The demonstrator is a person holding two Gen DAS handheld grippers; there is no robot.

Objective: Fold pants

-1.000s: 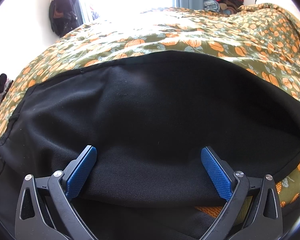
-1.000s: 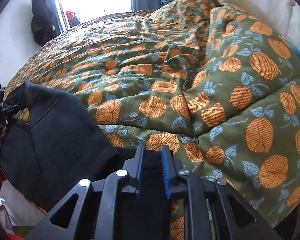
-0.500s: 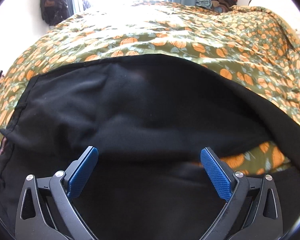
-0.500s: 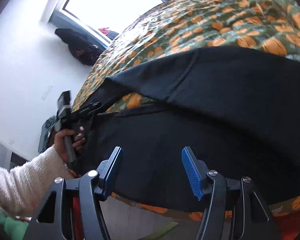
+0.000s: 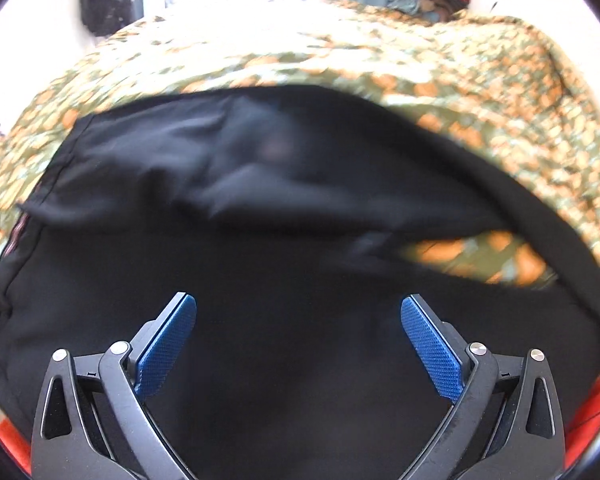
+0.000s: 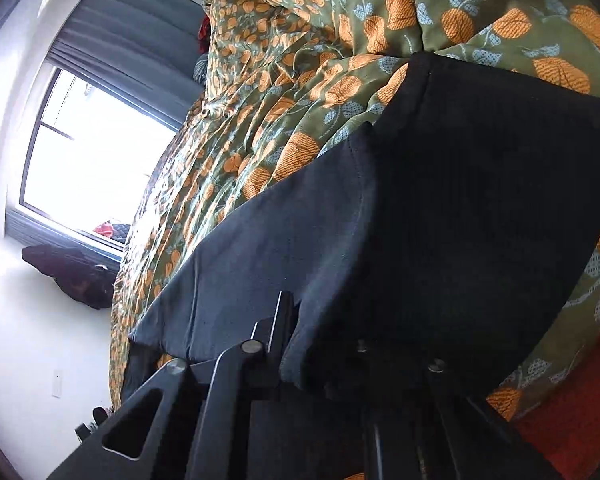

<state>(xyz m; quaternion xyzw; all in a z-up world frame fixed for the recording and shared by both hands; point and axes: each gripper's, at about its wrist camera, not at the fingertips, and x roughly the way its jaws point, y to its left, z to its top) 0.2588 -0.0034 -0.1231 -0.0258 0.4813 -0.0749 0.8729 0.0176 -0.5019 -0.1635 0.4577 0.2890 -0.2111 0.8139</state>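
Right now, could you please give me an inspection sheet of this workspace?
Surface: green quilt with orange leaf print, rumpled, covering a bed.
Job's things: black fabric pants spread on the quilt, one layer apparently lapped over another.
Clutter: dark garment hanging by the wall; clothes pile beyond the bed.
Grippers: left gripper open above the pants, holding nothing; right gripper draped in pants fabric, jaws hidden.
Cables: nothing seen.
Surroundings: bright window, grey curtain.

Matt black cloth pants point(image 5: 300, 200) lie on a printed, slightly shiny quilt point(image 6: 260, 120); left tool point(image 5: 299, 344) has textured blue pads point(image 5: 430, 352), black plastic arms.
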